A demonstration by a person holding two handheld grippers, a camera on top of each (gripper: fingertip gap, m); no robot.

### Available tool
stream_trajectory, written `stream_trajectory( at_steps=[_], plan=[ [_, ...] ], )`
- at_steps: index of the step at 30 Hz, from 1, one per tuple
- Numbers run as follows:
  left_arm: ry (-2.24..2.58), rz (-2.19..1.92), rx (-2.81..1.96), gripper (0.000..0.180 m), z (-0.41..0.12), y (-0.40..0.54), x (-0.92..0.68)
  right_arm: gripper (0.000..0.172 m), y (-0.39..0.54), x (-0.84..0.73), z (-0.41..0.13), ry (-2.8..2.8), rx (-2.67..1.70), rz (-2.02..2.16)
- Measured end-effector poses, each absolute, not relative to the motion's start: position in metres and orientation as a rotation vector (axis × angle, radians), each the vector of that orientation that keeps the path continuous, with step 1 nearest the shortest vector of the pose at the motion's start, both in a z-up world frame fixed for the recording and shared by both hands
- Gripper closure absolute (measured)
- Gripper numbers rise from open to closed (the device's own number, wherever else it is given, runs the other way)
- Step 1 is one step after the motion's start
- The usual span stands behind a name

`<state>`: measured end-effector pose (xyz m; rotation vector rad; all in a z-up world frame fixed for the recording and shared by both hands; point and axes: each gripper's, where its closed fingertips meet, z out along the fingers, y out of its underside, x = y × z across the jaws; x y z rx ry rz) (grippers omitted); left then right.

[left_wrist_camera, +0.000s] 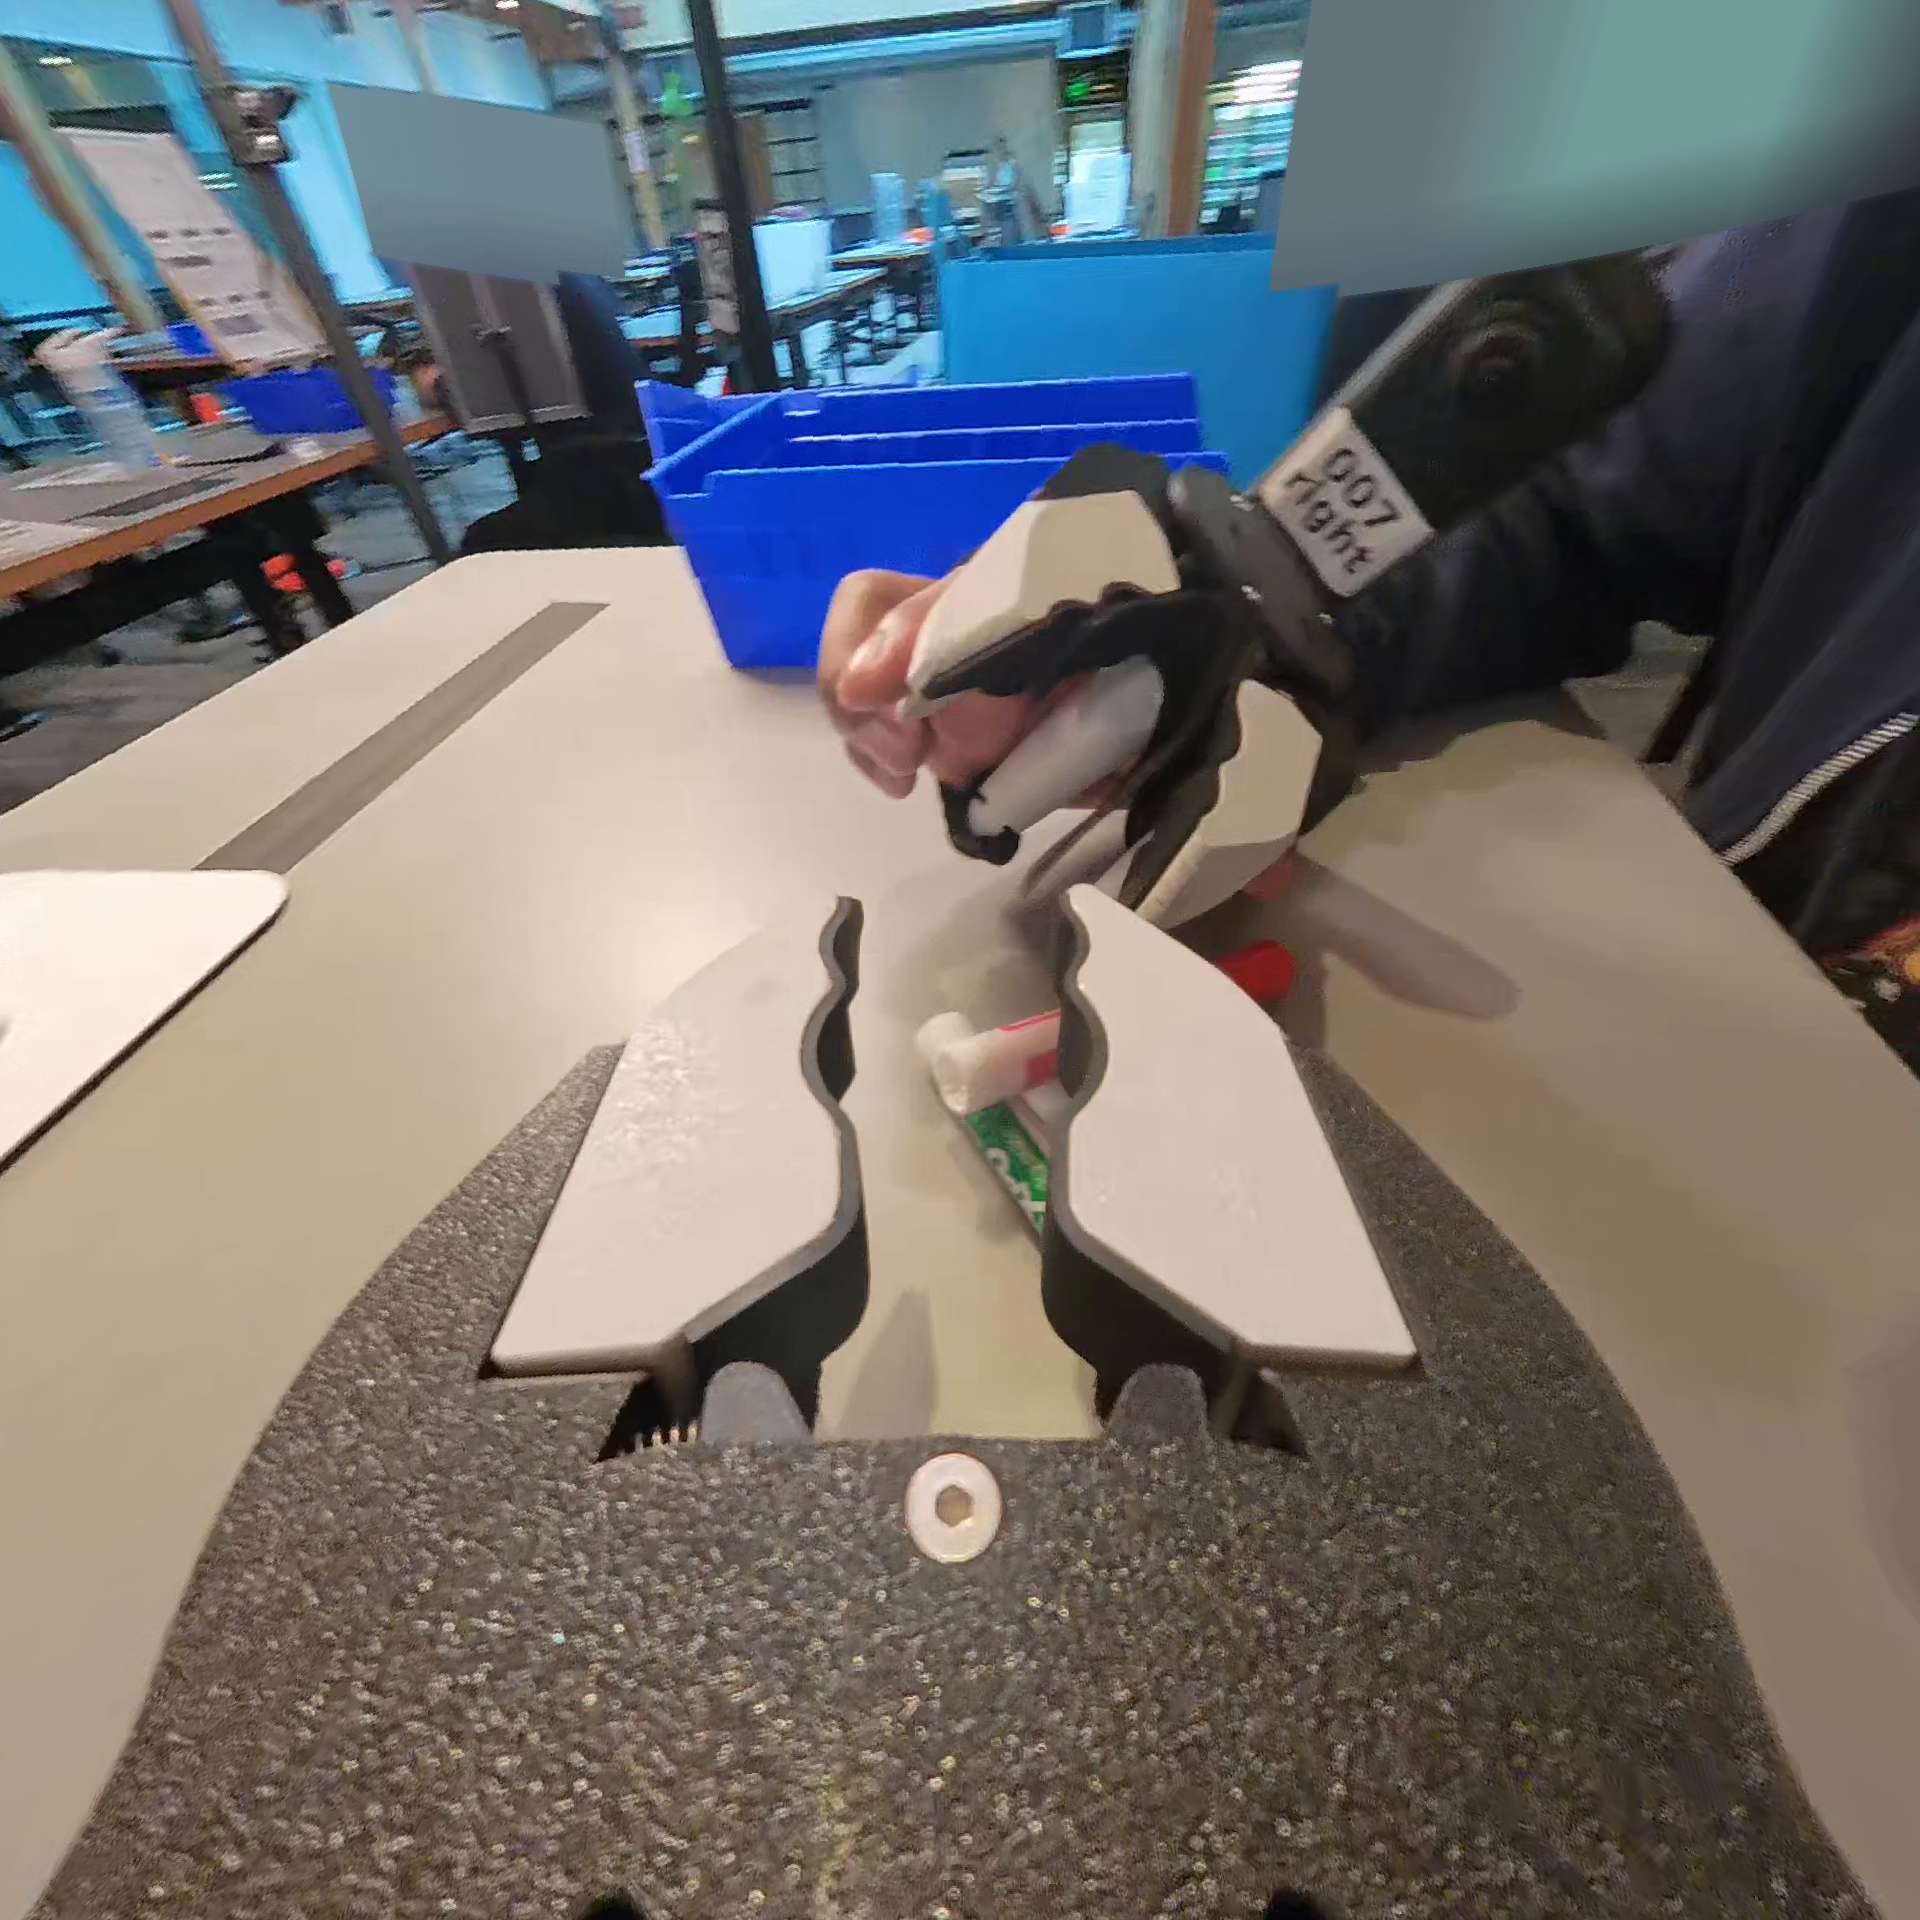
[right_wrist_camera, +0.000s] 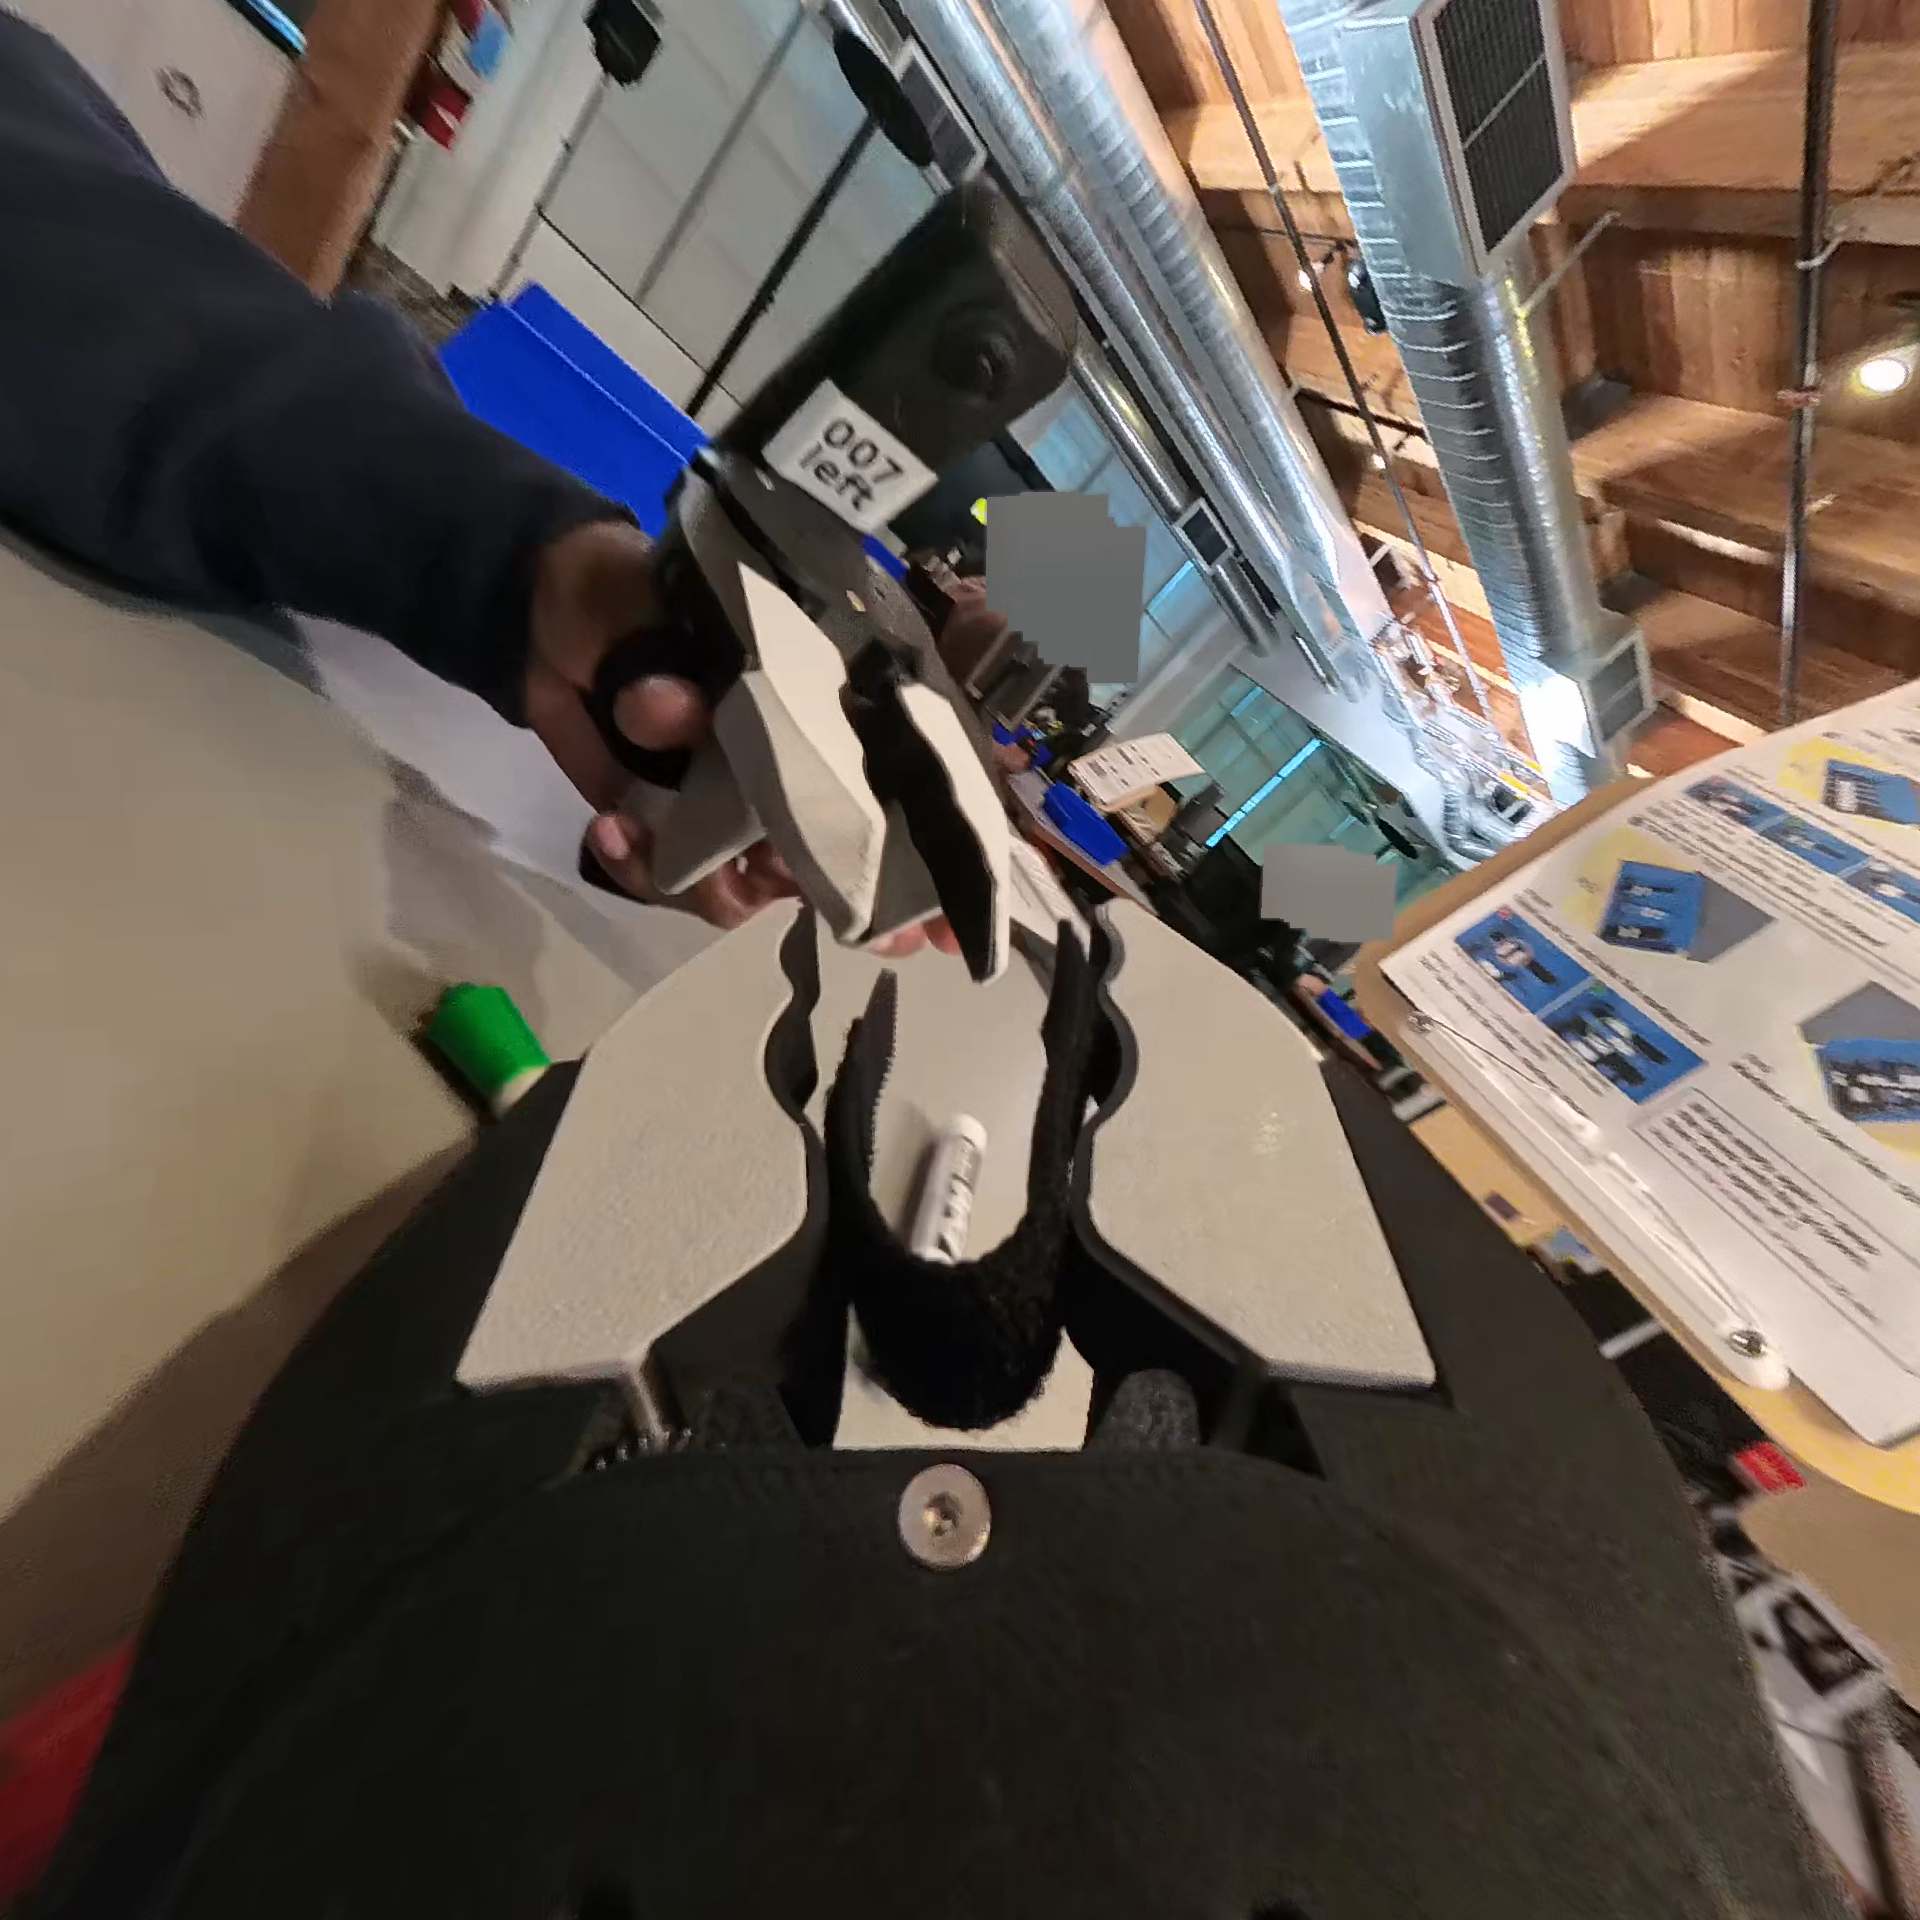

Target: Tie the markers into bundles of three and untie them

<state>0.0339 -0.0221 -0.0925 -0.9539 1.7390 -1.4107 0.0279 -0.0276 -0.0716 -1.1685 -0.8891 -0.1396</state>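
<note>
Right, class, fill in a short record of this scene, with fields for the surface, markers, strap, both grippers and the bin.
surface: pale grey table
markers on table: a few lying together, red and green labels, partly hidden by a finger of the left gripper
strap: black, looped between the right gripper's fingers, with a white marker inside the loop
left gripper: open, gripping nothing
right gripper: grip on the strap unclear
bin: blue, at the far side of the table

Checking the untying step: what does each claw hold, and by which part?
Right claw: black strap, gripped by its loop's sides, white marker inside. Left claw: nothing.

Grey table [left_wrist_camera: 520,790] bearing markers [left_wrist_camera: 997,1070], blue bin [left_wrist_camera: 831,520]
</note>
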Motion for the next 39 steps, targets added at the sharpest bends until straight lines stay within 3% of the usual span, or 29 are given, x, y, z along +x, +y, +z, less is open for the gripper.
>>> stream_trajectory(
  at_steps=[11, 14, 26, 33, 39],
  plan=[
    [1.858, -1.522, -0.718, 0.162, -0.096, -0.054, 0.022, 0.121, -0.041, 0.007, -0.068, -0.900, -1.162, 0.092],
    [1.868, -1.538, -0.691, 0.179, -0.095, -0.058, 0.020, 0.122, -0.040, 0.009, -0.070, -0.893, -1.174, 0.099],
    [1.737, -1.513, -0.816, 0.179, -0.077, -0.023, 0.016, 0.104, -0.024, 0.042, -0.096, -0.926, -1.319, -0.067],
    [1.651, -1.303, -0.957, 0.179, -0.077, 0.027, 0.014, 0.106, -0.001, 0.099, -0.115, -0.814, -1.549, -0.215],
    [1.748, -1.097, -1.142, 0.179, -0.113, 0.051, 0.017, 0.115, 0.024, 0.143, -0.141, -0.680, -1.831, -0.317]
  ],
)
